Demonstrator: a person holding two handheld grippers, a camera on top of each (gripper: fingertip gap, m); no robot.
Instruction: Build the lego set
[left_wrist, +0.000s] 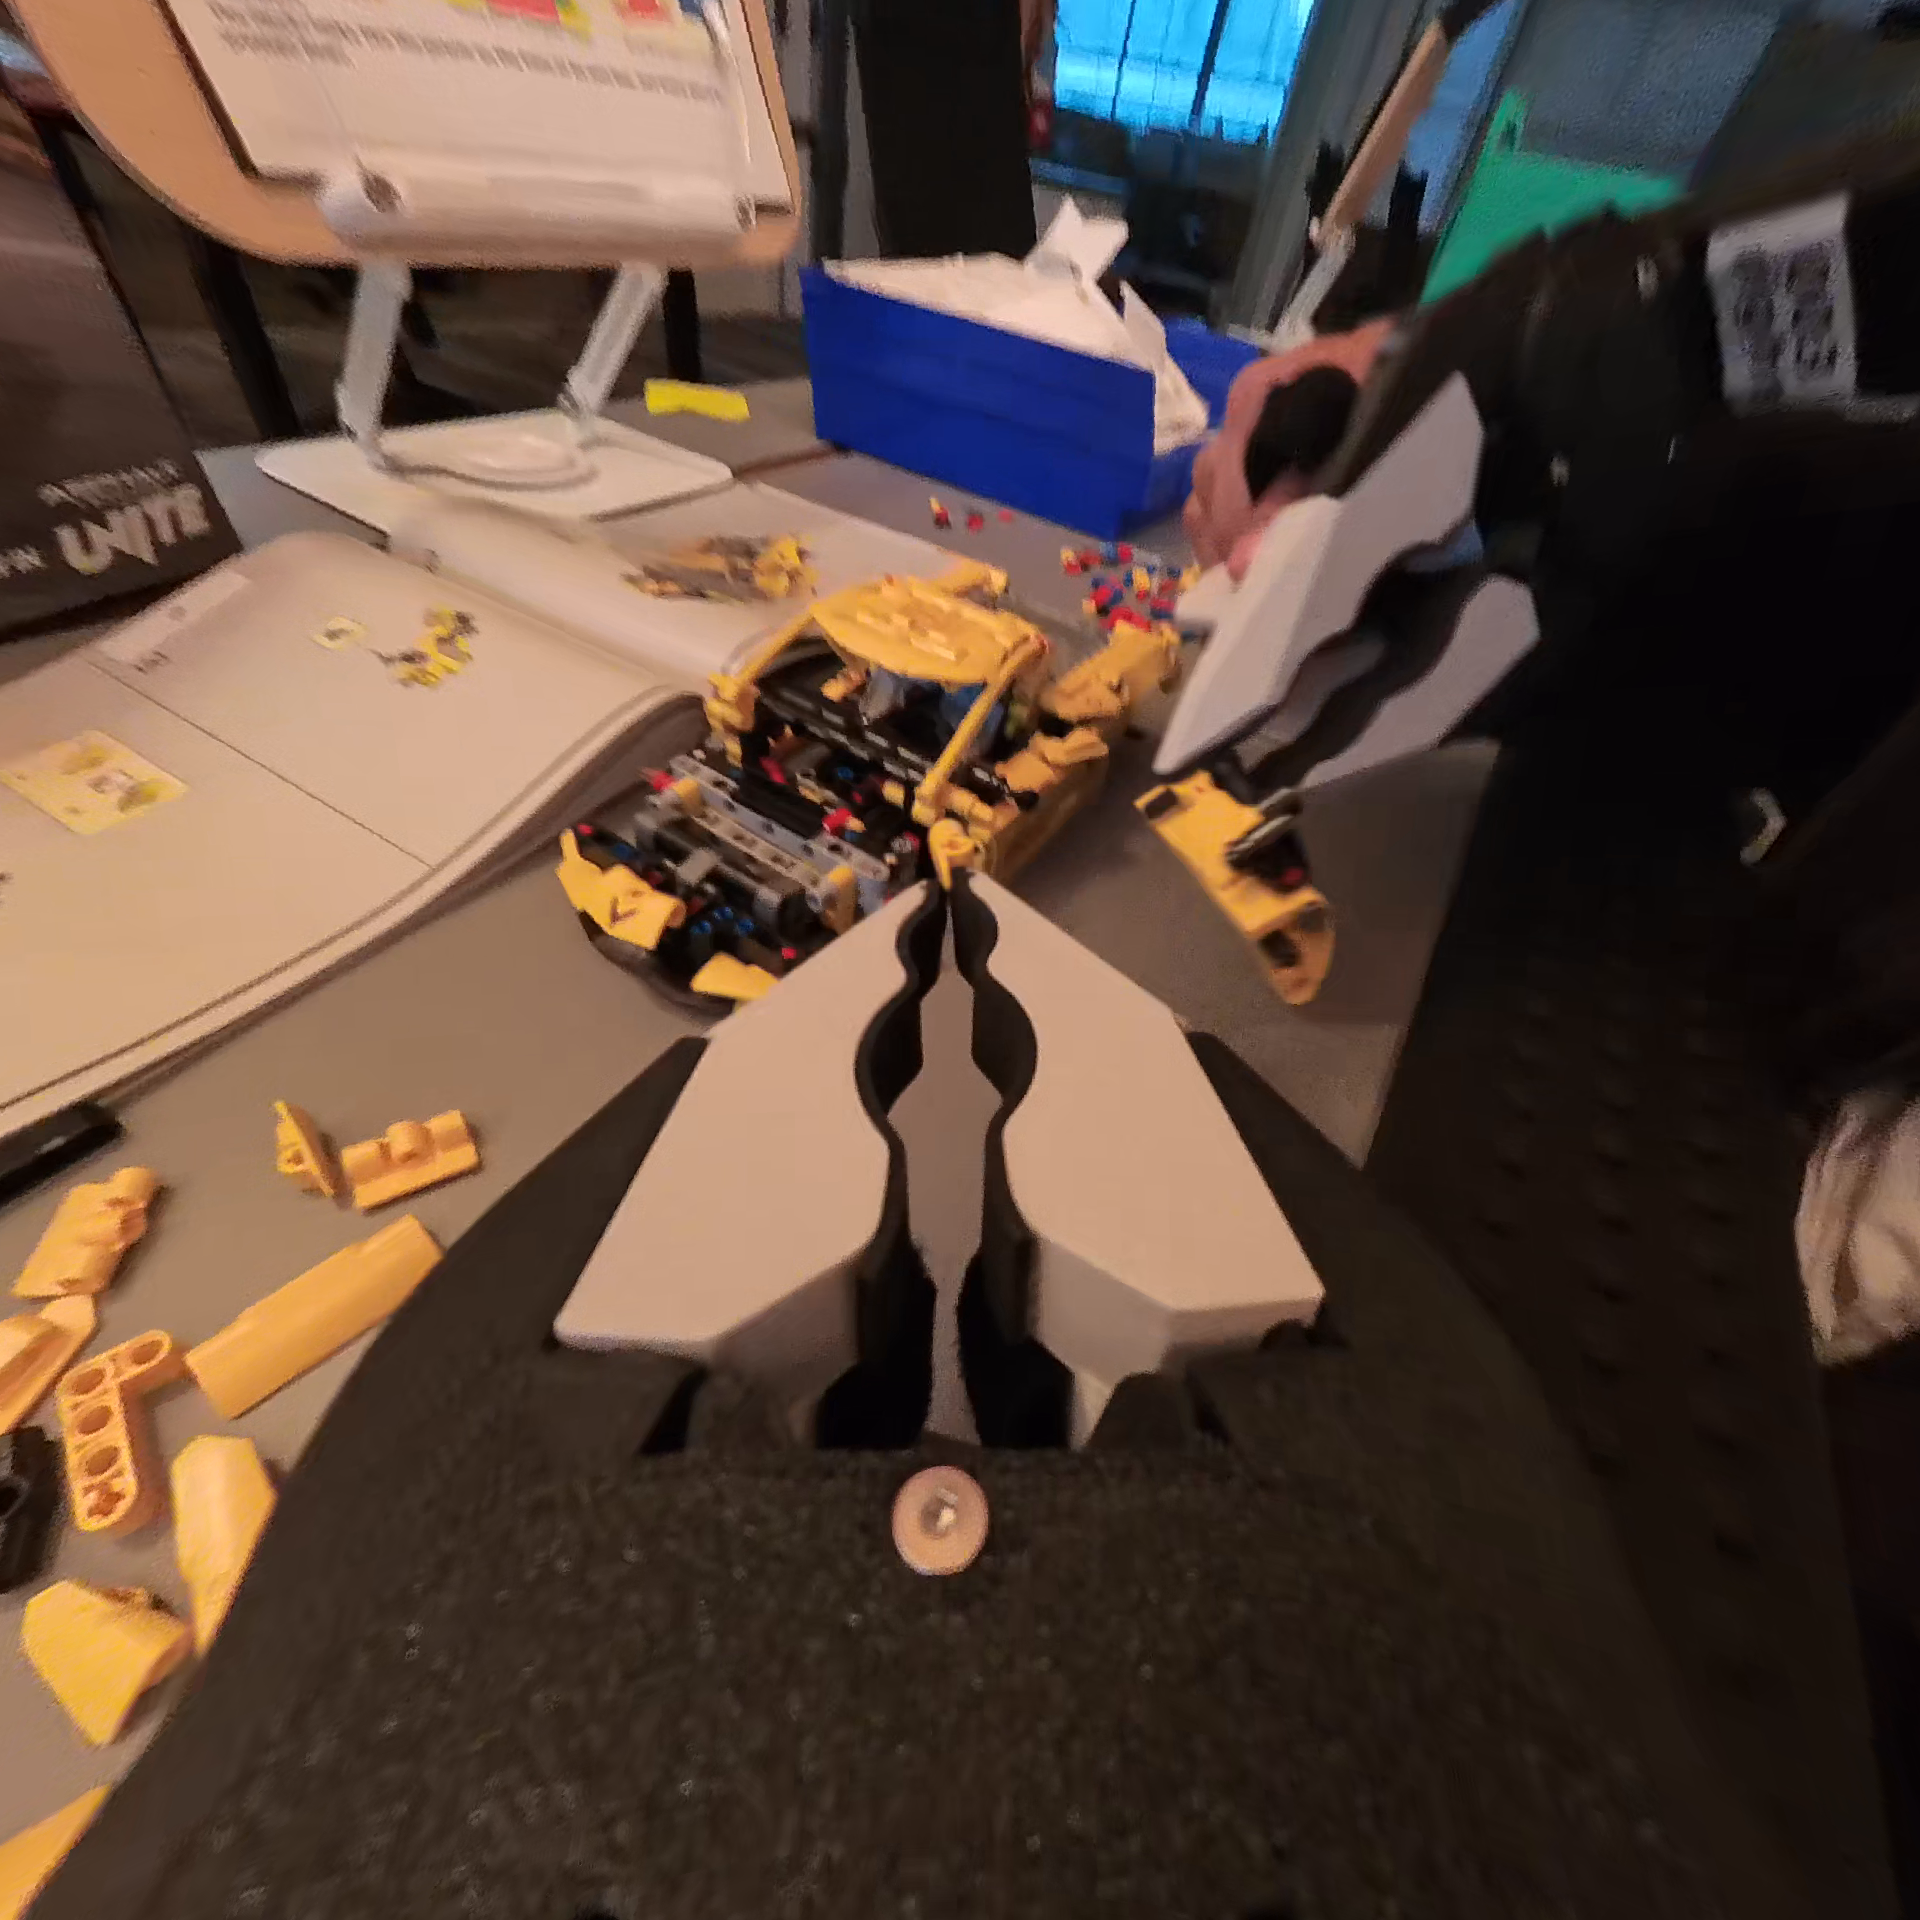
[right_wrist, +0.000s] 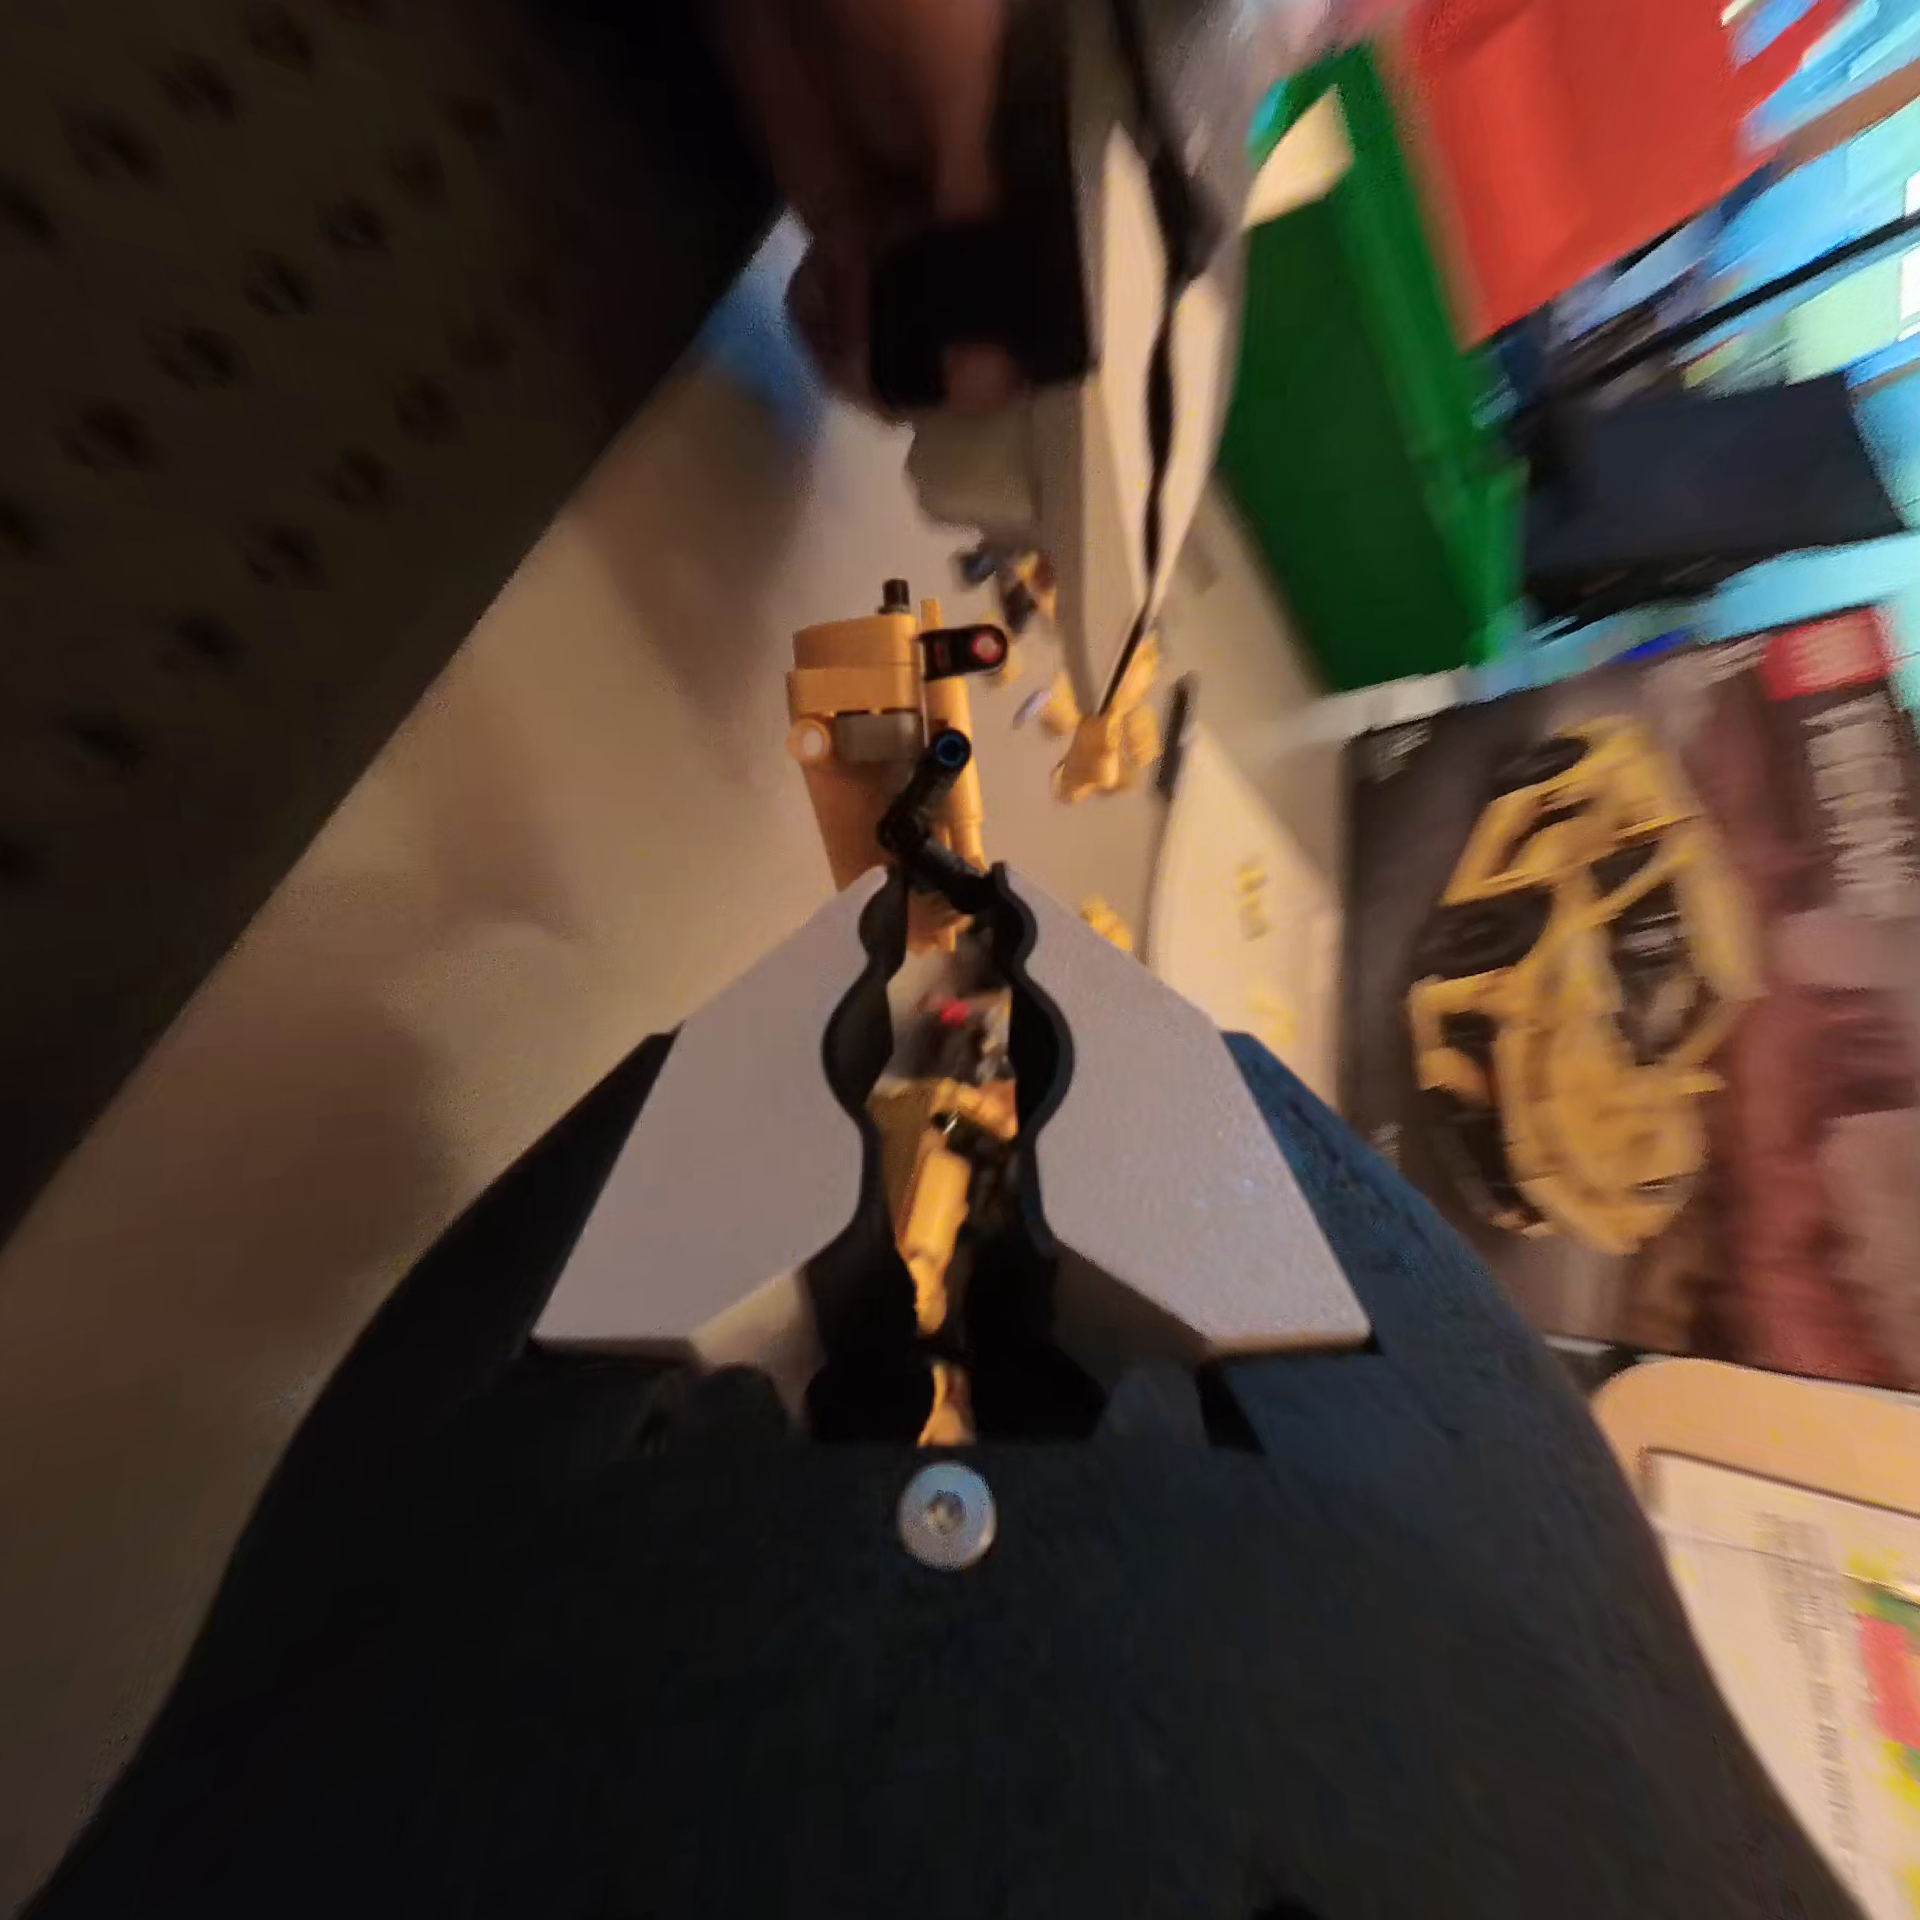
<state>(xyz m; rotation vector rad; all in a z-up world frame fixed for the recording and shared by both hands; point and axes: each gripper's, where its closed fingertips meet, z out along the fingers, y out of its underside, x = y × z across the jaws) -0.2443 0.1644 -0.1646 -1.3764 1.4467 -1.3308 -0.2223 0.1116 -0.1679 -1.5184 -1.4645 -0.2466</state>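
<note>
Grey table (left_wrist: 1195, 935) lies bare between the yellow car model (left_wrist: 831, 769) and the near edge, while the open instruction booklet (left_wrist: 312, 748) hems the model in at its nine o'clock and loose yellow panels (left_wrist: 312, 1314) crowd the seven o'clock corner. A blue bin (left_wrist: 987, 416) stands at the model's one o'clock. The left gripper (left_wrist: 951, 894) points straight ahead at the model's near corner, its fingers pressed together with nothing between them. The right gripper (right_wrist: 940, 894) comes in from three o'clock, tilted down, clamped on a yellow door section (right_wrist: 894, 717) with black links and a blue pin, held lifted off the table. The model itself is half-built, roof on, its inner frame exposed.
</note>
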